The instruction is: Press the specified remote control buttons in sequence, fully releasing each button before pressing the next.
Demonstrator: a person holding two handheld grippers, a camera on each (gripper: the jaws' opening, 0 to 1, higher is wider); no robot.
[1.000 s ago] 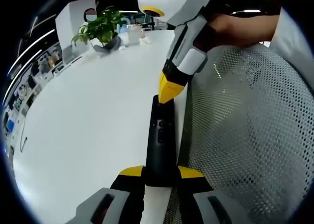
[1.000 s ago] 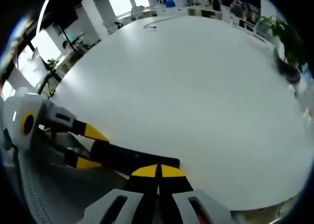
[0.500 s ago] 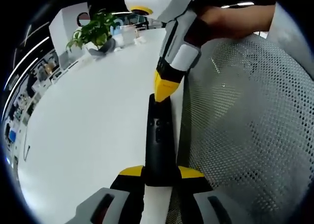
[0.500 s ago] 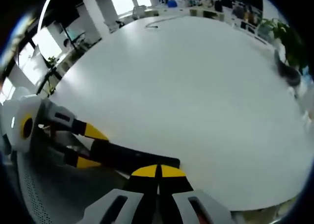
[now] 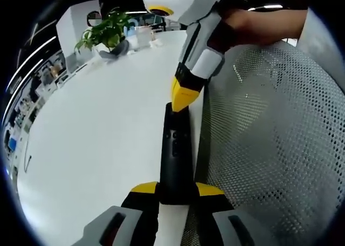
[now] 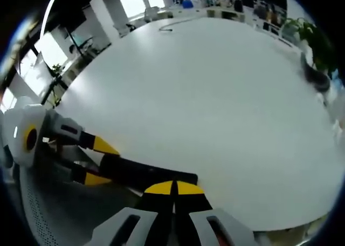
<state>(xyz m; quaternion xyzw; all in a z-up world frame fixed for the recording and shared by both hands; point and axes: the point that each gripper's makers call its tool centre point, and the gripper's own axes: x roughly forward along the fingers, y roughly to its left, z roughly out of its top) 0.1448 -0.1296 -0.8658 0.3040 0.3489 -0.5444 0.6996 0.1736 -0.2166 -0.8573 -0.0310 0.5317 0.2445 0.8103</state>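
In the left gripper view, a black remote control point(image 5: 174, 160) is clamped at its near end between the yellow-tipped fingers of the left gripper point(image 5: 177, 189), its length held out over the edge of the white table point(image 5: 97, 127). Small buttons are seen on its upper face. At its far end, the closed yellow tips of the right gripper point(image 5: 183, 98) are set against it, fingers together. A mesh chair back point(image 5: 269, 143) is seen just beside the remote, off the table's edge. Behind the right gripper, a hand point(image 5: 259, 26) is seen. A potted plant point(image 5: 108, 33) is placed at the table's far side.

In the right gripper view, the fingers of the right gripper point(image 6: 173, 188) are pressed together over the remote control point(image 6: 145, 174), which is gripped by the left gripper point(image 6: 97, 162).
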